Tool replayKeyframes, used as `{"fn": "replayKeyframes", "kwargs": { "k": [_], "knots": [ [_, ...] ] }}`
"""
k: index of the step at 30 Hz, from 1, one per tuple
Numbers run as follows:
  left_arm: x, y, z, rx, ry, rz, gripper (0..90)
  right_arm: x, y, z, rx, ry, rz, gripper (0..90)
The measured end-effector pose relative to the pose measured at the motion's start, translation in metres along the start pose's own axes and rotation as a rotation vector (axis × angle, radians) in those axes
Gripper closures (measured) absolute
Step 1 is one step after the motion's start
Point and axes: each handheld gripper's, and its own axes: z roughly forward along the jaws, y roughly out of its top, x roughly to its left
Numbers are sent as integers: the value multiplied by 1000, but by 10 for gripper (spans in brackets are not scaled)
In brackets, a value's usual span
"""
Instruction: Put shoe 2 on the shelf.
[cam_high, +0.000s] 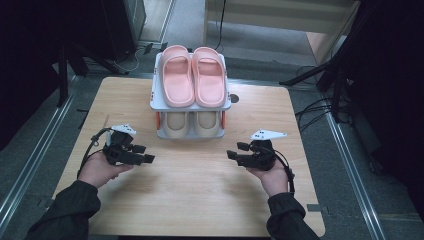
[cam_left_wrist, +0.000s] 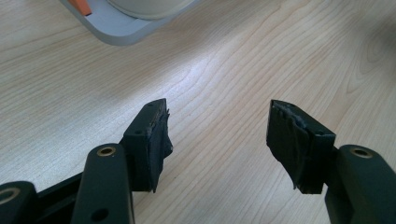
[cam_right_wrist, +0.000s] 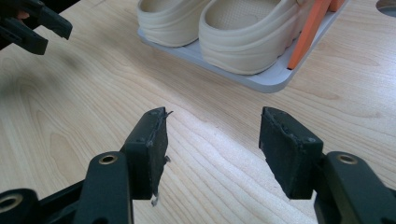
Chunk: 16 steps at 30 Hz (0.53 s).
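1. Fingers (cam_left_wrist: 299, 149) of the left gripper (cam_high: 134, 154) stand wide apart with nothing between them, and those of the right gripper (cam_high: 241, 151) are spread the same way, empty, over the bare wooden surface (cam_high: 200, 200).
2. Both grippers hover near the person, left and right of a two-tier shoe rack (cam_high: 156, 90) at the far middle. Pink slippers (cam_high: 192, 75) lie on its top shelf; beige slippers (cam_right_wrist: 224, 28) sit on the bottom tier between orange posts (cam_right_wrist: 310, 30).
3. Likely risk: reaching for a beige slipper, a finger could catch an orange post or the grey tray edge (cam_left_wrist: 121, 35) and shove the light rack away.
4. The bottom slippers sit tightly side by side, so a pinch might grab both walls, or drag the neighbour out too.
5. Lifting too steeply under the top shelf could knock it and tip the pink pair off.
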Motion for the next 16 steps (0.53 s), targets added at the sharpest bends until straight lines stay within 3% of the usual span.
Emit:
{"fn": "replayKeyframes", "kwargs": {
  "k": [13, 16],
  "knots": [
    [0, -1, 0, -9, -2, -7, 362, 0, 0, 3, 5, 10, 5, 418],
    [-2, -4, 4, 2, -5, -3, 338, 0, 1, 8, 17, 28, 1, 379]
  ]
}}
